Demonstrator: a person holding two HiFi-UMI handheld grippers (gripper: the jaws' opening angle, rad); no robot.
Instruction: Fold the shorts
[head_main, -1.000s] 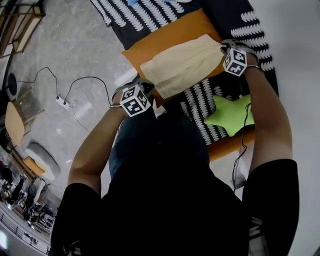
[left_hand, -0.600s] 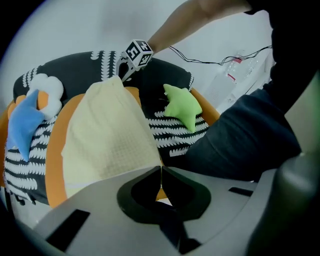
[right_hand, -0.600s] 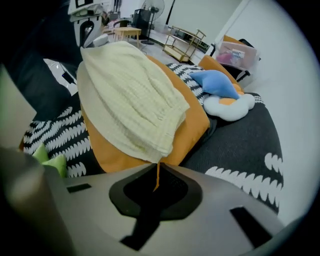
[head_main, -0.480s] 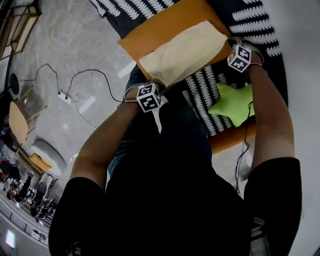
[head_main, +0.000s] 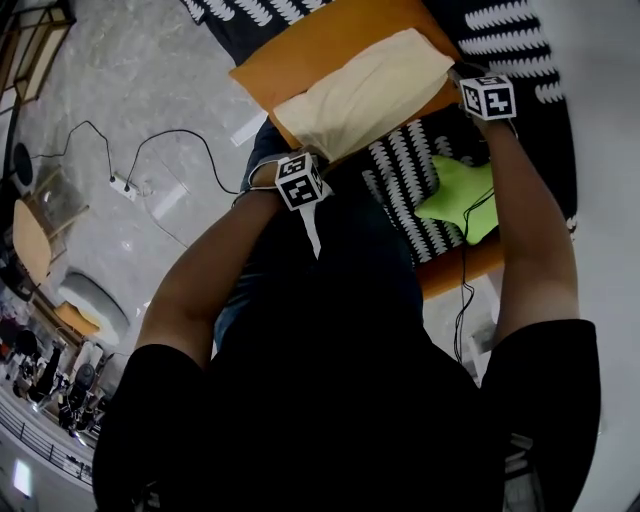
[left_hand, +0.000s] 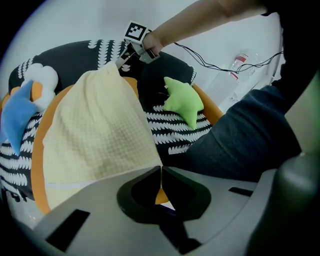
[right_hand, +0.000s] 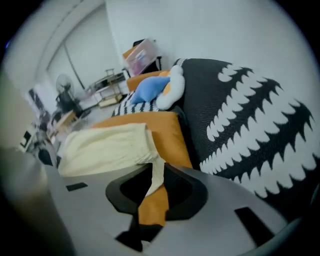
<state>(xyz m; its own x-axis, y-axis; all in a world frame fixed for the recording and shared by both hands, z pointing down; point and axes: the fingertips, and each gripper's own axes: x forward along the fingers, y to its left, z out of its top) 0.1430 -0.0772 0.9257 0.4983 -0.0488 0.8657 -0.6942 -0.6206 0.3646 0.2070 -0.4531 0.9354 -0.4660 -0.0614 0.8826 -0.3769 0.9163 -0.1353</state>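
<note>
The cream shorts (head_main: 360, 95) are down flat, folded into a long pad on the orange cushion (head_main: 290, 50), which sits on the black-and-white patterned cover (head_main: 400, 170). At the near corner, the left tongs (left_hand: 161, 169) are clenched tight, tips together, with the corner of the cloth drawn to a point right at them. At the far end, the right tongs (right_hand: 156, 175) have just been opening: the jaws stand a little apart, a narrow strip of the cream fabric lying between them over the orange. A green star toy (head_main: 458, 195) rests beside the cushion, apart from the shorts, and a blue plush (right_hand: 150, 90) sits beyond.
</note>
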